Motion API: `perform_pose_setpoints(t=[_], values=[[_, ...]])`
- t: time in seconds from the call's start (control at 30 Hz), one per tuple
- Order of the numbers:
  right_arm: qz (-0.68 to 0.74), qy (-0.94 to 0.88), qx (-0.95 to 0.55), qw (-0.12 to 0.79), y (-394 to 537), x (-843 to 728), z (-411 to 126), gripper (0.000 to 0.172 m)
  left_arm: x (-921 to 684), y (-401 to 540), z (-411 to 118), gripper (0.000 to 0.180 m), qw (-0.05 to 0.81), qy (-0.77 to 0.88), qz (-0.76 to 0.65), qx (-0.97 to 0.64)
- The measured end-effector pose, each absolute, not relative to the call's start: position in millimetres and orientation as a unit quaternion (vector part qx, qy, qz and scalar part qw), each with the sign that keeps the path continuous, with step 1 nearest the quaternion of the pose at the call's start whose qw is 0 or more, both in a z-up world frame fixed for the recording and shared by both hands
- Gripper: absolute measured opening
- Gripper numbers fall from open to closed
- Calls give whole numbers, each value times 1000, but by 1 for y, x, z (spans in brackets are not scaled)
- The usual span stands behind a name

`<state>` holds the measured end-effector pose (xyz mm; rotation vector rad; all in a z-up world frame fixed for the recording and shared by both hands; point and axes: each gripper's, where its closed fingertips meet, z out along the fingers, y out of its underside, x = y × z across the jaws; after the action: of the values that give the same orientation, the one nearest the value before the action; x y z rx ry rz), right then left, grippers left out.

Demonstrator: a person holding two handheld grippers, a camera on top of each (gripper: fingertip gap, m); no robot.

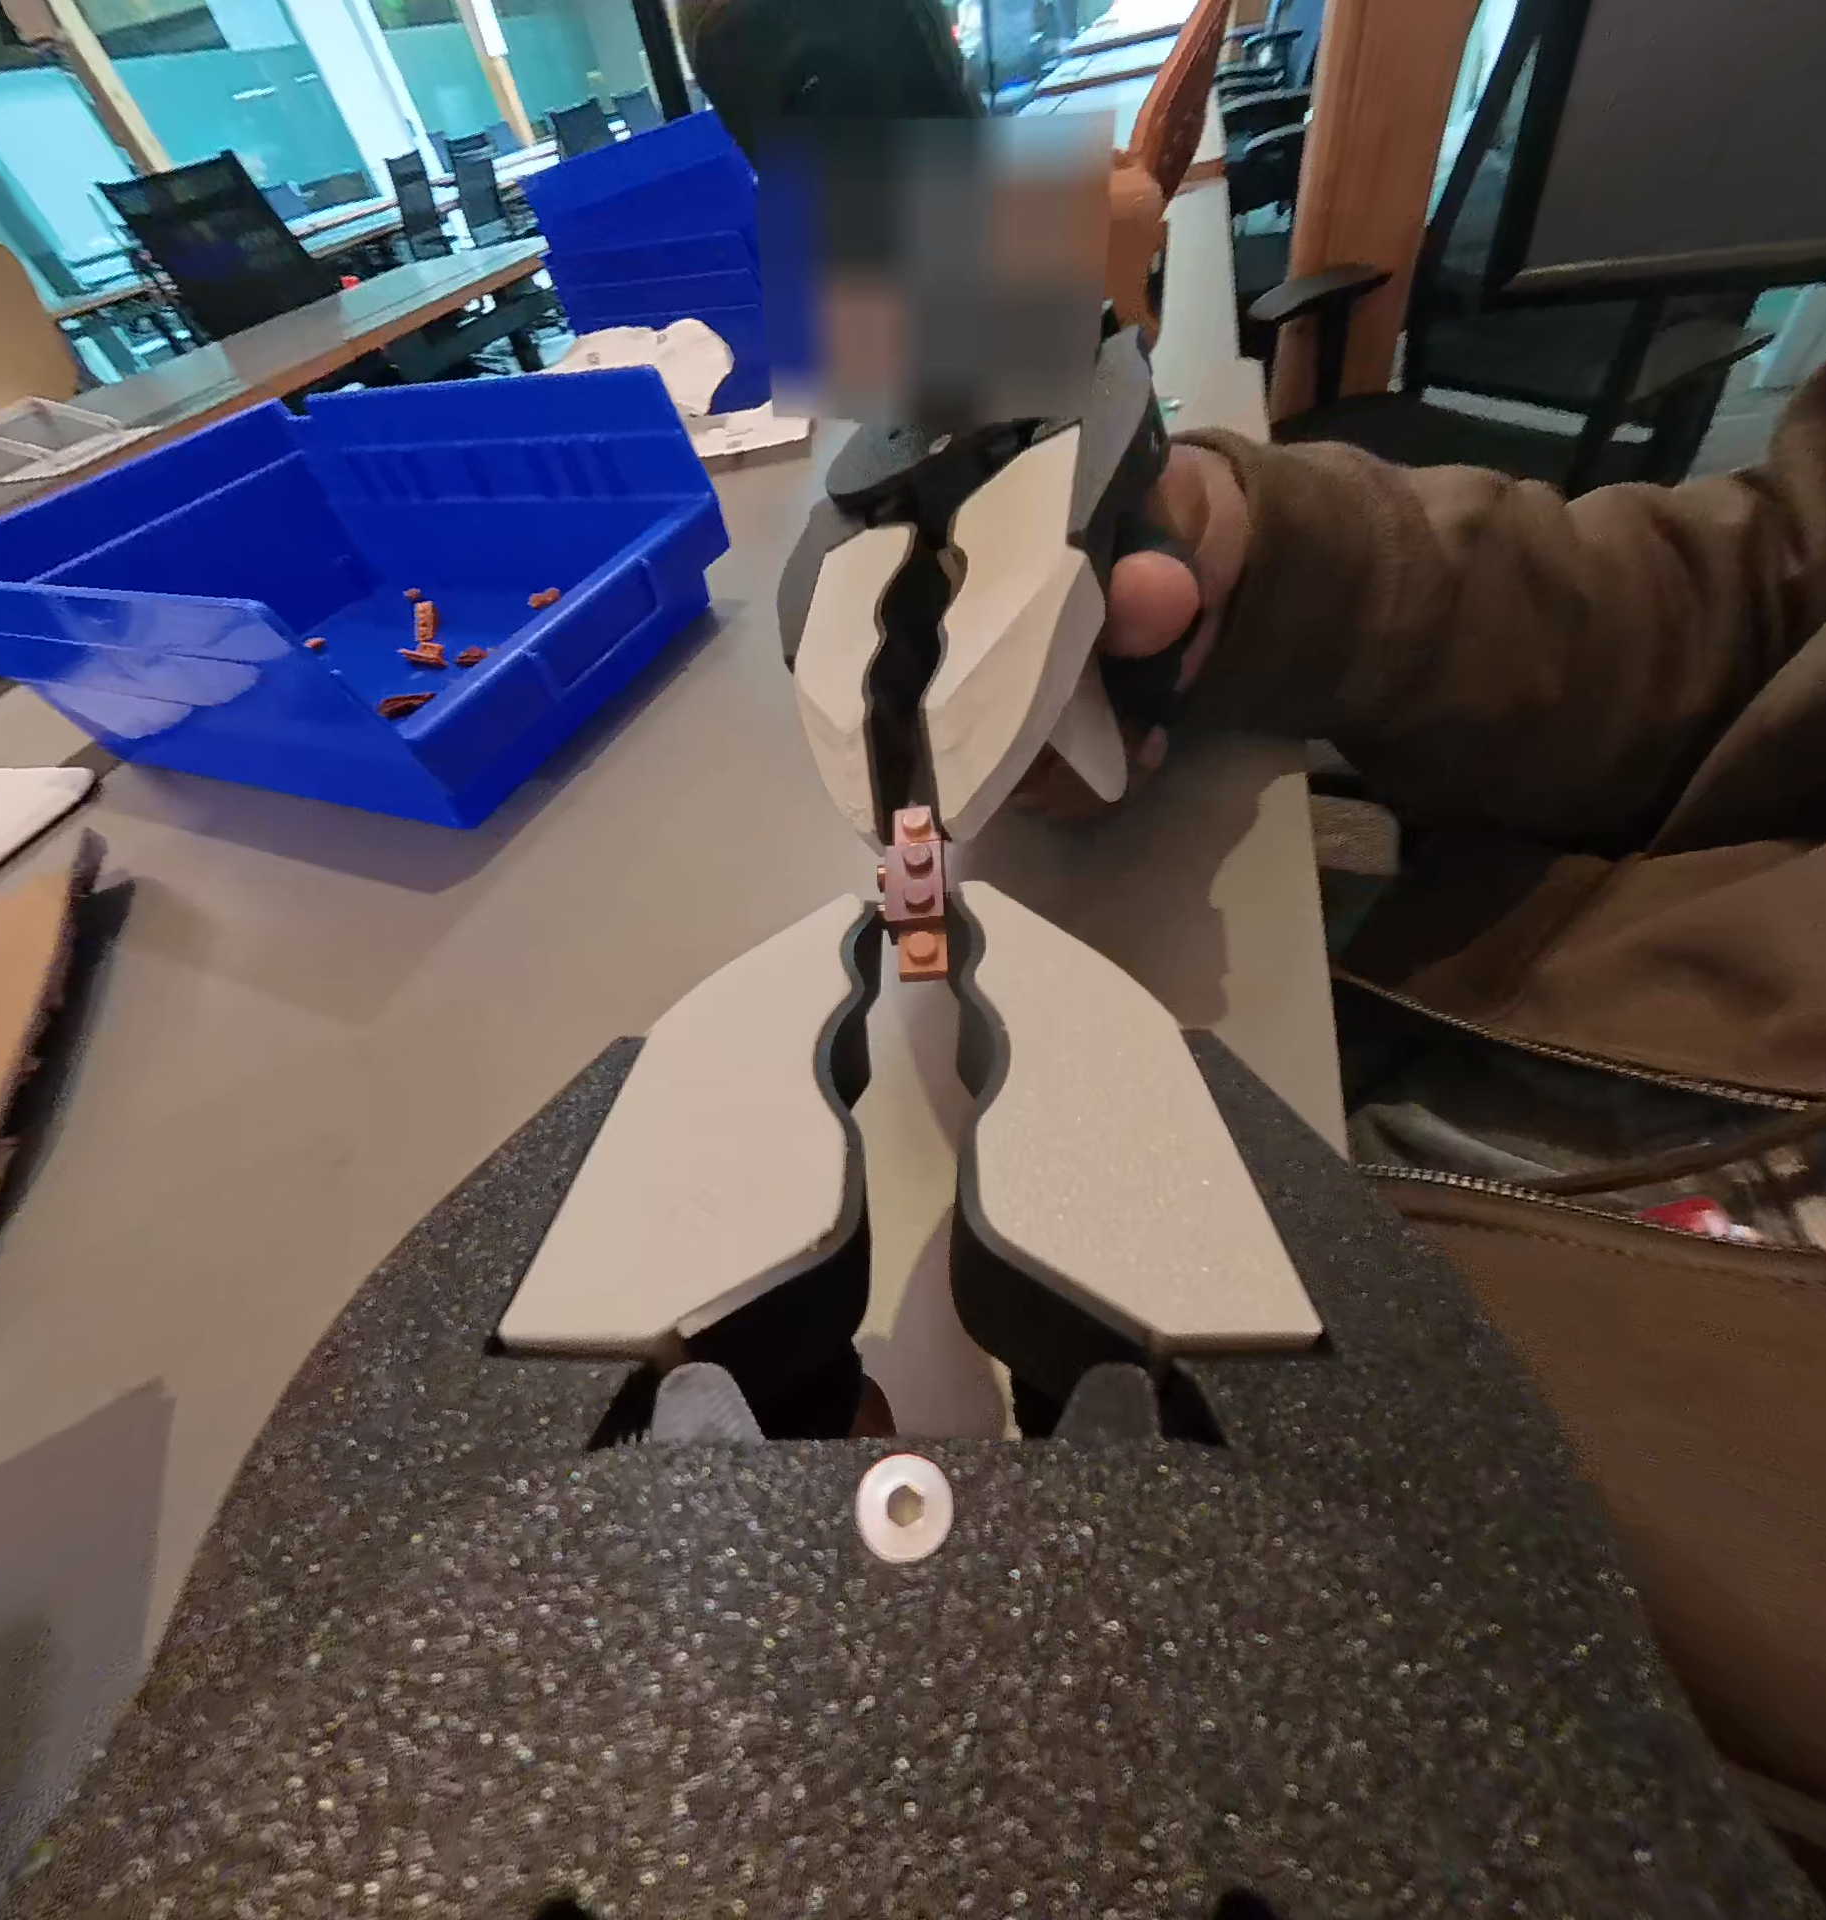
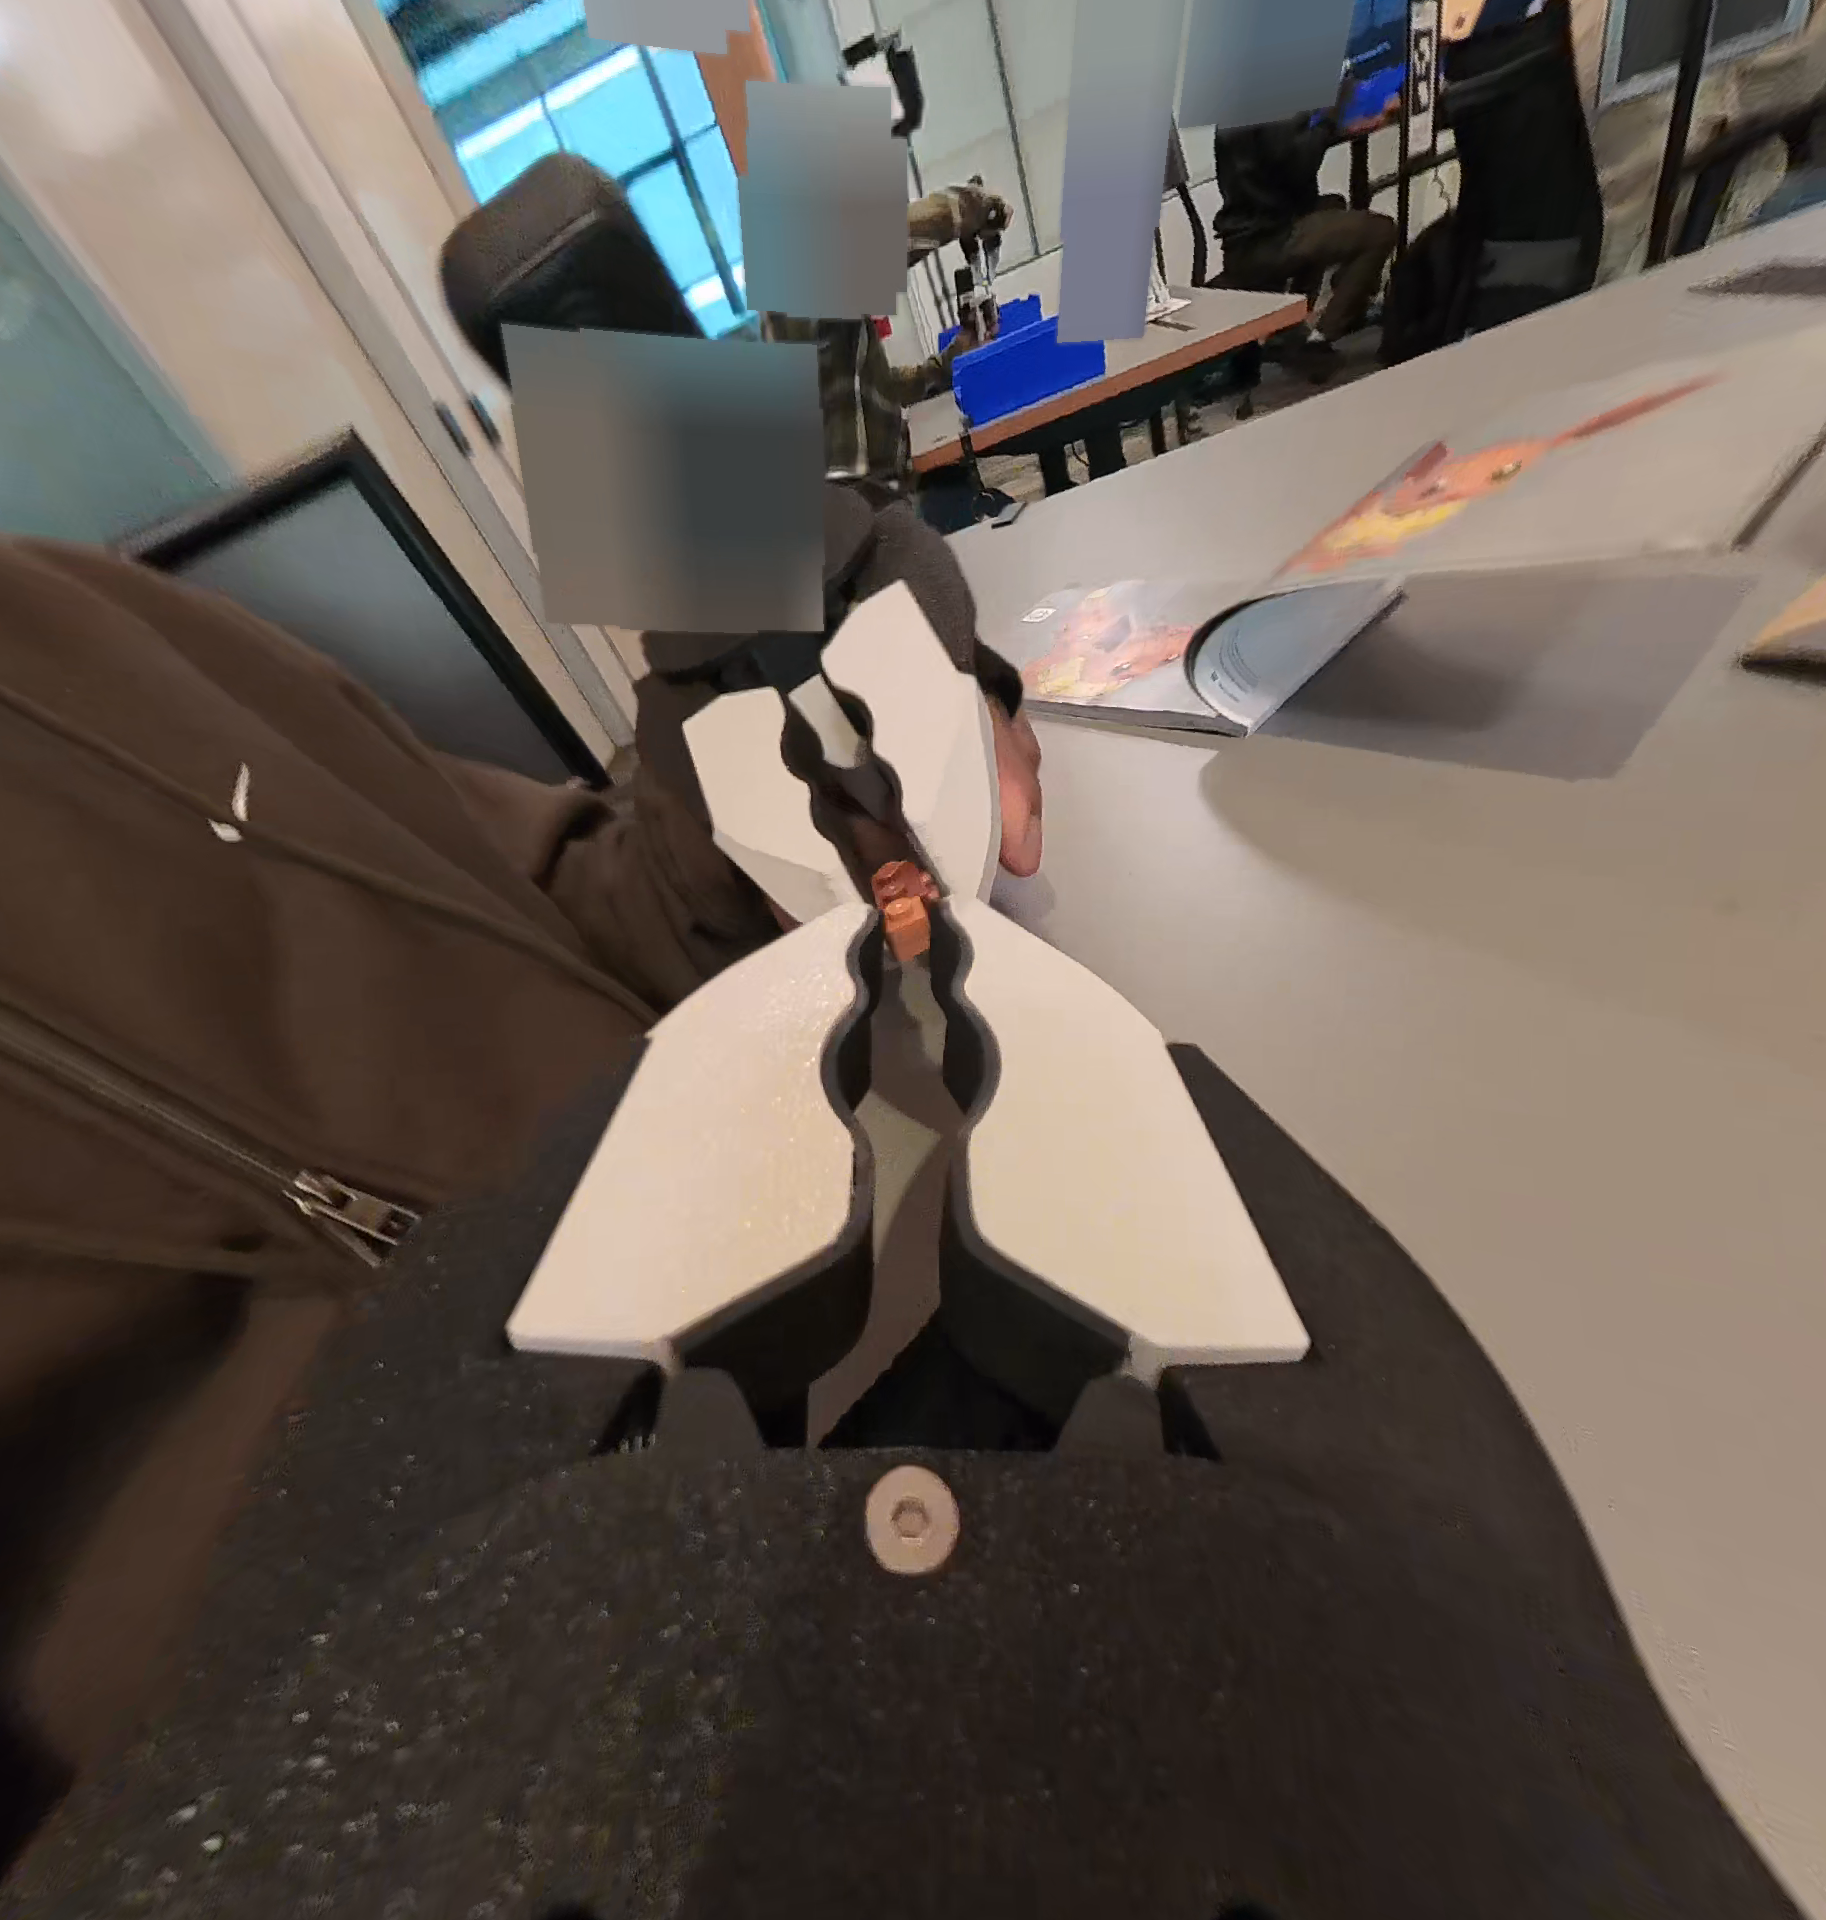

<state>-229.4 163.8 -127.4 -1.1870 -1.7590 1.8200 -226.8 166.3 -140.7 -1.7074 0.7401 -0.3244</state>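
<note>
A small stack of brown studded bricks [image 1: 919, 888] hangs in the air between my two grippers, which face each other tip to tip above the grey table [image 1: 473, 987]. My left gripper [image 1: 917, 940] is shut on the near, orange-brown end of the stack [image 1: 921, 954]. My right gripper [image 1: 914, 821] comes in from the far side and is shut on the stack's other end. In the right wrist view my right gripper [image 2: 904, 927] pinches an orange-brown brick [image 2: 905, 928]. The left gripper [image 2: 893, 881] holds the darker brown part [image 2: 898, 883] just beyond it.
An open blue bin [image 1: 576, 644] with several loose brown pieces [image 1: 426, 649] stands on the table at the far left, with stacked blue bins [image 1: 660, 239] behind. An open booklet [image 2: 1252, 665] lies on the table. A person's brown sleeve [image 1: 1511, 623] is at the right. Less than 4 cm separates the two grippers' tips.
</note>
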Motion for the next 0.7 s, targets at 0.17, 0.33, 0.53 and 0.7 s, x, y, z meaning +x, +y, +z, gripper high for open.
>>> perform_pose_setpoints(t=[0.17, 0.33, 0.53, 0.7], values=[[659, -581, -460, 130, 170, -237, -129, 7, -235, 173, -144, 12, 588, 315, -94, -739], [662, -552, -486, 146, 181, -243, -127, 0, -237, 175, -156, 11, 564, 348, -35, -748], [679, -470, -525, 208, 232, -238, -116, 0, -215, 184, -183, 12, 520, 386, -10, -762], [570, -618, -477, 257, 208, -231, -139, 3, -229, 186, -176, 12, 532, 323, -55, -781]])
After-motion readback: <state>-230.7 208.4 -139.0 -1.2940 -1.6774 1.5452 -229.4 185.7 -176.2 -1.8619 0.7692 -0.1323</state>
